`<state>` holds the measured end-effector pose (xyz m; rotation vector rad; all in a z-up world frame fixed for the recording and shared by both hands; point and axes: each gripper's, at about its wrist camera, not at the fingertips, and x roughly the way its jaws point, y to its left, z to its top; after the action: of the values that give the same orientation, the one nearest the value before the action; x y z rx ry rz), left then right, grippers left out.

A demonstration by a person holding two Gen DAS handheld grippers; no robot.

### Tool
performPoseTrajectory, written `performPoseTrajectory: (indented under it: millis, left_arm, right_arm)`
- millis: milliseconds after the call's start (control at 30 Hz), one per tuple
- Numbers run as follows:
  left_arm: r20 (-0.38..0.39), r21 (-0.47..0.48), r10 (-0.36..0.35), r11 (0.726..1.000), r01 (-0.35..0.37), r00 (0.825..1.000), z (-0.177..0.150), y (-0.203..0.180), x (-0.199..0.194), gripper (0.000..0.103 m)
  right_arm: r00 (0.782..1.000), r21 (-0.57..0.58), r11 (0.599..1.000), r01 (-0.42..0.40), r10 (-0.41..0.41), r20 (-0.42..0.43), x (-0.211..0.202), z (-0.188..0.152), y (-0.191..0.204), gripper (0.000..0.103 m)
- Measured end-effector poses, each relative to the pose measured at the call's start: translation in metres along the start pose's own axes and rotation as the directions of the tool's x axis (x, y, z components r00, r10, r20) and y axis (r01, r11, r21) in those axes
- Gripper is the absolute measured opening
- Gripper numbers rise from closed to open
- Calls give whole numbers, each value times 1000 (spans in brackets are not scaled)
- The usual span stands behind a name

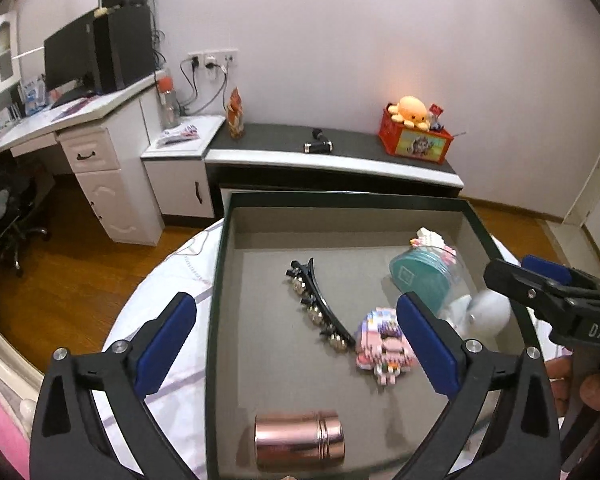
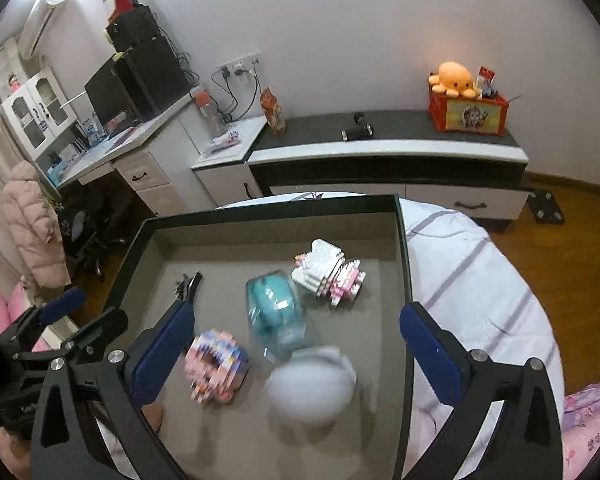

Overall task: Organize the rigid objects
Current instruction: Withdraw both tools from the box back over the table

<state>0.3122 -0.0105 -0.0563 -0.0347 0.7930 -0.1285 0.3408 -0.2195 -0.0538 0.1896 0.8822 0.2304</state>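
A dark-rimmed tray [image 1: 220, 280] with a grey floor sits on a round white table; it also shows in the right wrist view [image 2: 404, 248]. Inside lie a black hair clip [image 1: 320, 308], a pink block figure [image 1: 384, 344], a rose-gold tin [image 1: 300, 440], a teal-lidded clear jar [image 1: 420, 280], a white-pink block figure [image 2: 332, 268] and a blurred white round object [image 2: 312, 388]. My left gripper [image 1: 296, 344] is open above the tray's left part. My right gripper [image 2: 296, 348] is open above the white object, which looks blurred by motion.
A striped white cloth [image 2: 480, 280] covers the table. A low black-and-white cabinet [image 1: 332, 160] stands behind with a red box and orange plush [image 1: 412, 120]. A white desk with a monitor [image 1: 68, 60] is at left. Wood floor surrounds the table.
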Motion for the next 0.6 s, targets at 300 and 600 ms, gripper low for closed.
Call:
performPoseTrajectory:
  millis: [300, 600]
  left_arm:
    - [92, 21, 76, 997, -78, 993, -30, -3, -64, 103]
    - [143, 13, 117, 993, -120, 983, -70, -5, -118, 103]
  right_arm:
    - [996, -22, 1000, -9, 11, 90, -56, -38, 22, 103]
    - [987, -29, 999, -16, 21, 156, -104, -94, 36, 103]
